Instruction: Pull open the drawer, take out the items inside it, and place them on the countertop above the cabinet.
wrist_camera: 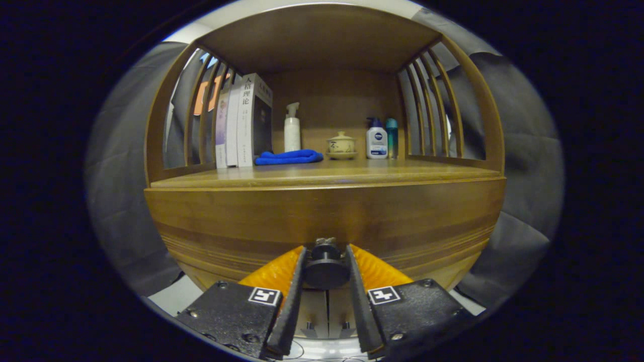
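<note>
One knob: we see the drawer knob (326,265) lodged between the two fingers, at the lower middle of the drawer front (322,221).
Gripper: the gripper (325,269) is narrowed onto the knob; both fingers (293,296) press its sides.
Drawer: we see it closed, flush under the countertop (322,177).
Countertop: books (245,120), blue cloth (288,157), pump bottle (292,128), lidded cup (341,145), two small bottles (382,138).
</note>
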{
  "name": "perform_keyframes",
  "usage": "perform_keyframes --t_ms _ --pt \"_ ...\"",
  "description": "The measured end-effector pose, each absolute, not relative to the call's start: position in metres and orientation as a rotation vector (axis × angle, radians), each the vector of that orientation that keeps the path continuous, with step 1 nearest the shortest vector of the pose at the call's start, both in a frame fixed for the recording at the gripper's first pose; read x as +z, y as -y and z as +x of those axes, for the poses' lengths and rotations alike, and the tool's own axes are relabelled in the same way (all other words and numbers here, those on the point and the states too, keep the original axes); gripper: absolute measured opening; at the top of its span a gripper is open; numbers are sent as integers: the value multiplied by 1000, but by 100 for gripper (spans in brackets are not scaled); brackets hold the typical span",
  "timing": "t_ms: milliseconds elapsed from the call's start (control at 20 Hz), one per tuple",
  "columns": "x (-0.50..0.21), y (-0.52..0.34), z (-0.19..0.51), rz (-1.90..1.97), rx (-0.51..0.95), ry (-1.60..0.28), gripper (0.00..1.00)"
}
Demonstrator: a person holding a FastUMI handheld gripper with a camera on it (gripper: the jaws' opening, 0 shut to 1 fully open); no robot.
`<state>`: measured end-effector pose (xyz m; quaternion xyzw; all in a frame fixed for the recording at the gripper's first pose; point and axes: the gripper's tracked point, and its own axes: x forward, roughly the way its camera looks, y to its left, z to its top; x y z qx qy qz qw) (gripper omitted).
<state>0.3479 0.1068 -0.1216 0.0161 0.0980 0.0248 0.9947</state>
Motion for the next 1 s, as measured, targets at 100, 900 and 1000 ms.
perform_keyframes --t_ms 100,900,1000 --pt "-121 -107 346 58 47 -212 45" --pt "-126 -98 260 77 45 -261 35" --pt "-126 -97 248 87 45 -265 35"
